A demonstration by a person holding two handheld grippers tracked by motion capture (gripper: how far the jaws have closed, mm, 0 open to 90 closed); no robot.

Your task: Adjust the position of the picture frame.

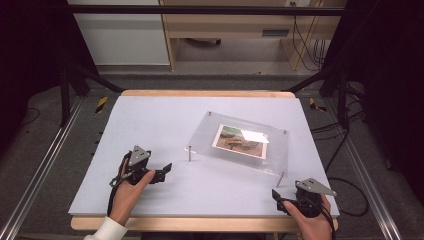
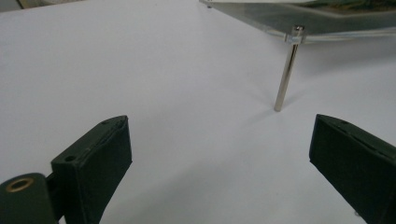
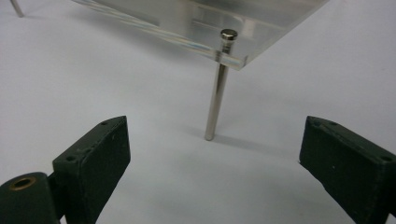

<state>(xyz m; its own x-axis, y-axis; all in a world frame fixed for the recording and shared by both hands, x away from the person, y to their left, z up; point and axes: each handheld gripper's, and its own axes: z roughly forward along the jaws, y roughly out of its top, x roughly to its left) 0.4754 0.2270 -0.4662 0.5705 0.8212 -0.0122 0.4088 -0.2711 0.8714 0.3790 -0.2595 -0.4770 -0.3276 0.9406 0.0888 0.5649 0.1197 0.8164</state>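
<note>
- A clear acrylic frame holding a printed picture stands on thin metal legs, right of centre on the white desk.
- The left gripper rests near the frame's front-left leg, fingers spread apart and empty.
- The right gripper sits at the desk's near edge, fingers likewise wide apart, facing the front-right leg.
- The frame looks stiff, smooth and probably light; its polished faces could slip and may scratch.
- The slab edges beside the corner pins seem the safest hold, one gripper to each side; the slim legs might bend or tip.
</note>
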